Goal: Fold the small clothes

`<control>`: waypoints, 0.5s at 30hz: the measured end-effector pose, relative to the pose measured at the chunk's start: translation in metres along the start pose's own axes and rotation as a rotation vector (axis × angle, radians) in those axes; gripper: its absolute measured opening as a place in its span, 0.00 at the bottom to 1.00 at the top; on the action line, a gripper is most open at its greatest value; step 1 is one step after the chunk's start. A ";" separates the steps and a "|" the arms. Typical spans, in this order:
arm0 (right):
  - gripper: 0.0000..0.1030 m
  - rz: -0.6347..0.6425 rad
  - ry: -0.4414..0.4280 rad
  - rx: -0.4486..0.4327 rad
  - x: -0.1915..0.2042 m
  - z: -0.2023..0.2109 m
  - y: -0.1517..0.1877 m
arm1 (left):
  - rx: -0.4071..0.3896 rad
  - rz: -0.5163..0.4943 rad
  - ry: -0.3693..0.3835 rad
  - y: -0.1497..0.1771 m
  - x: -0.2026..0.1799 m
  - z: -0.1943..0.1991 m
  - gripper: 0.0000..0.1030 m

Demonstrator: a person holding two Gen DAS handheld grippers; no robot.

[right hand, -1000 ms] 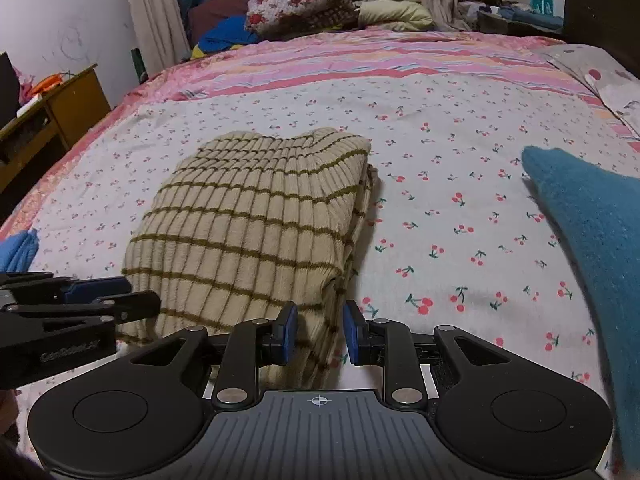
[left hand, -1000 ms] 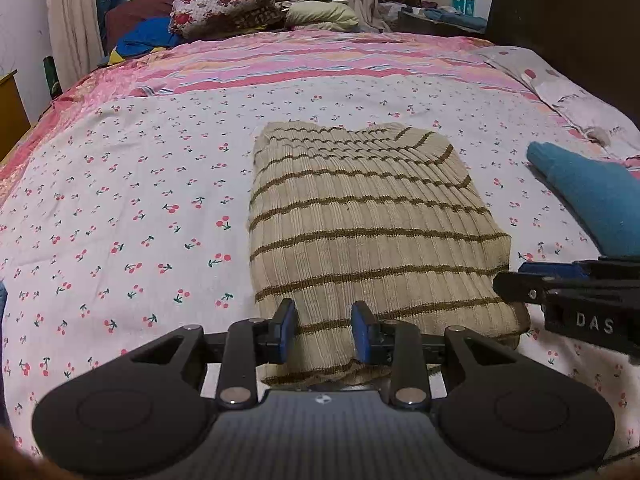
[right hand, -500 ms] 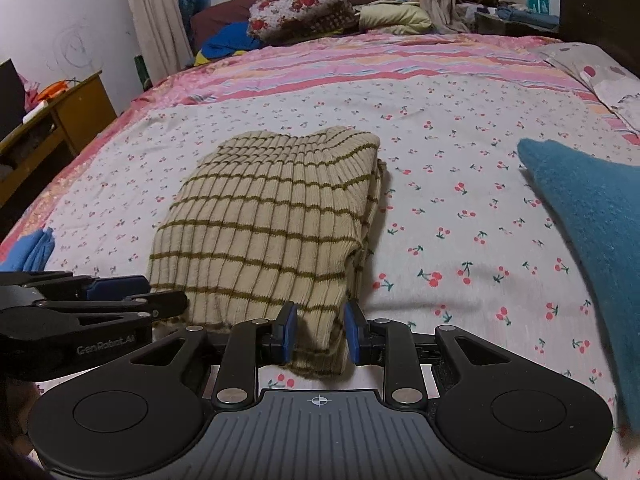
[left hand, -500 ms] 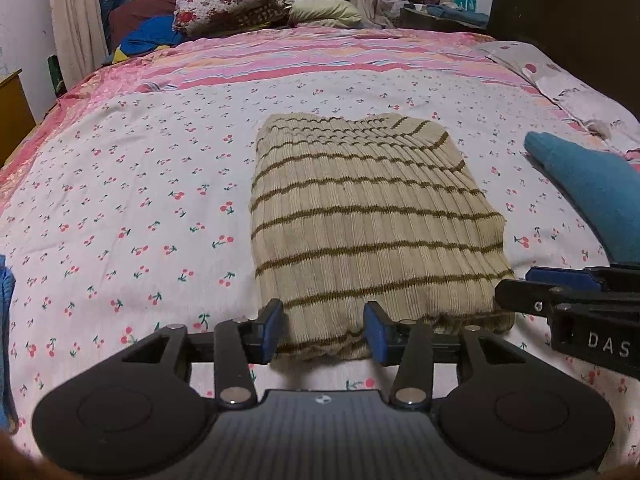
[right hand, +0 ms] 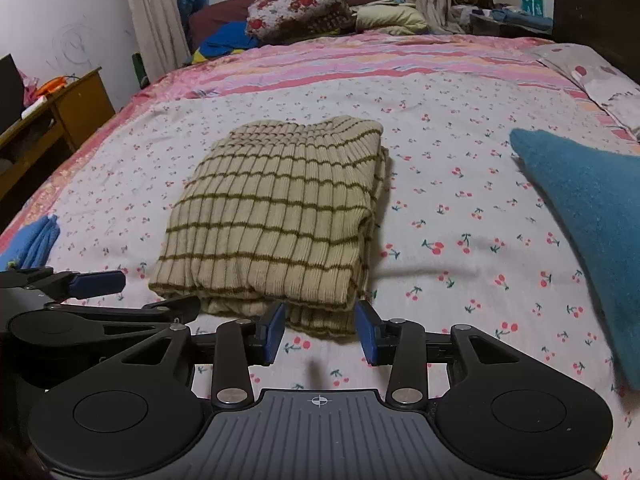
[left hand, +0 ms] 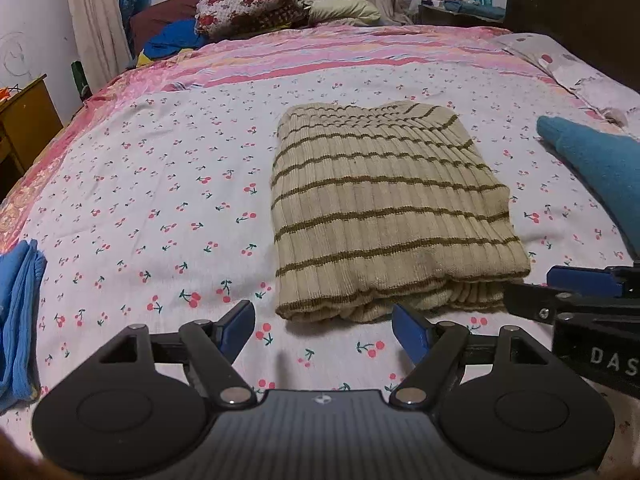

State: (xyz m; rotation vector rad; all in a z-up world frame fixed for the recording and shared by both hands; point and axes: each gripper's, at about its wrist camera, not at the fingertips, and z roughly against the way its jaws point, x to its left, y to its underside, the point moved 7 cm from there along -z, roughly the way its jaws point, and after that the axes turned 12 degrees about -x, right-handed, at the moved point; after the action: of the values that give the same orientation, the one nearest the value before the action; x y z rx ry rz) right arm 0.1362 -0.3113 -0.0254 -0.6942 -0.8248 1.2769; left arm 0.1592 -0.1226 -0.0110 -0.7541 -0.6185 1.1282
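A beige knit garment with brown stripes (left hand: 384, 216) lies folded into a rectangle on the cherry-print bed sheet (left hand: 160, 208); it also shows in the right wrist view (right hand: 280, 224). My left gripper (left hand: 324, 330) is open and empty, just short of the garment's near left edge. My right gripper (right hand: 320, 334) is open and empty, at the garment's near right corner without gripping it. Each gripper shows at the edge of the other's view.
A teal blue garment (right hand: 592, 216) lies on the right of the bed. A folded blue cloth (left hand: 18, 320) lies at the left edge. Pillows and bedding (left hand: 248, 4) are piled at the far end. A wooden desk (right hand: 52, 112) stands left of the bed.
Both grippers let go of the garment's near edge, opened wide and drew back a little. The folded garment now lies flat on the sheet.
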 end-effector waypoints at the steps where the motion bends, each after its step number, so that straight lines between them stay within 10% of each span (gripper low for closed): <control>1: 0.37 0.001 0.000 0.001 0.001 0.001 0.001 | -0.003 0.000 -0.001 0.000 0.000 0.002 0.79; 15: 0.38 -0.015 -0.008 -0.010 0.011 0.016 0.010 | -0.019 0.011 -0.012 0.003 -0.001 0.021 0.80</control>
State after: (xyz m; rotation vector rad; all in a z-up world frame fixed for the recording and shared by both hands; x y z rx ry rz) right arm 0.1184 -0.2992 -0.0232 -0.6904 -0.8421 1.2635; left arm 0.1410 -0.1177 -0.0009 -0.7690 -0.6363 1.1391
